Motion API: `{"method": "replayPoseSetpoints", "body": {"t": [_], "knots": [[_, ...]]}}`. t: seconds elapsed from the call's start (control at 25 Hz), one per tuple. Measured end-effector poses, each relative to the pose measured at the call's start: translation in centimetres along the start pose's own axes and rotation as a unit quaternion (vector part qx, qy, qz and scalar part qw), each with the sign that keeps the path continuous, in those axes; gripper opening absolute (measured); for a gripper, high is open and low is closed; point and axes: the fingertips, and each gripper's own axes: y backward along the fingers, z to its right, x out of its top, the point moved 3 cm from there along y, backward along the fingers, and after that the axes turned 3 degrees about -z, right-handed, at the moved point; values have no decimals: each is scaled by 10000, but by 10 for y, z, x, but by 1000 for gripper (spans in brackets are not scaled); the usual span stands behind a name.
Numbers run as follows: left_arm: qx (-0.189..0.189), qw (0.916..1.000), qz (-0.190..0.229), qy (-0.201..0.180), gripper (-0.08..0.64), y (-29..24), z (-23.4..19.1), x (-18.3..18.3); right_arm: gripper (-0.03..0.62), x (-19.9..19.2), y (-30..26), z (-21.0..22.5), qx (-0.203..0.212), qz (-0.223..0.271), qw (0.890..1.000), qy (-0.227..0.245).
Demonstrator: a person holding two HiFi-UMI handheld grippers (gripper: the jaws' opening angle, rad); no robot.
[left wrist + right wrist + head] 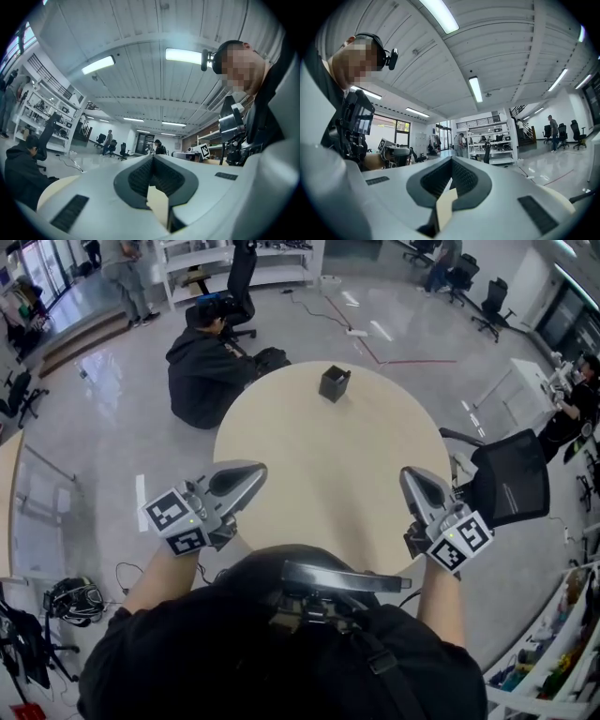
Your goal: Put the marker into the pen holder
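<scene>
A black square pen holder (334, 383) stands upright at the far side of the round beige table (328, 484). No marker shows in any view. My left gripper (253, 470) hovers at the table's near left edge and my right gripper (410, 474) at its near right edge, both far from the holder. Both gripper views look upward at the ceiling. In the left gripper view the left gripper (152, 157) has its jaws together with nothing between them. The right gripper (452, 160) looks the same in its own view.
A person in black (202, 371) sits on the floor just beyond the table's far left. A black office chair (511, 479) stands close to the table's right side. Cables and a bag (73, 598) lie on the floor at the near left.
</scene>
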Motion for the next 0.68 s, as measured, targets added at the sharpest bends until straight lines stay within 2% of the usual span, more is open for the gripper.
{"method": "replayPoseSetpoints", "body": {"t": [0.28,0.68], "knots": [[-139,9998,117,82,-5,8,-5,0,5,-3,0,-5,-125,-161,9998,-4],[-80,9996,180,198,-4,8,-11,-4,5,2,-5,-4,-50,-247,9995,166]]}}
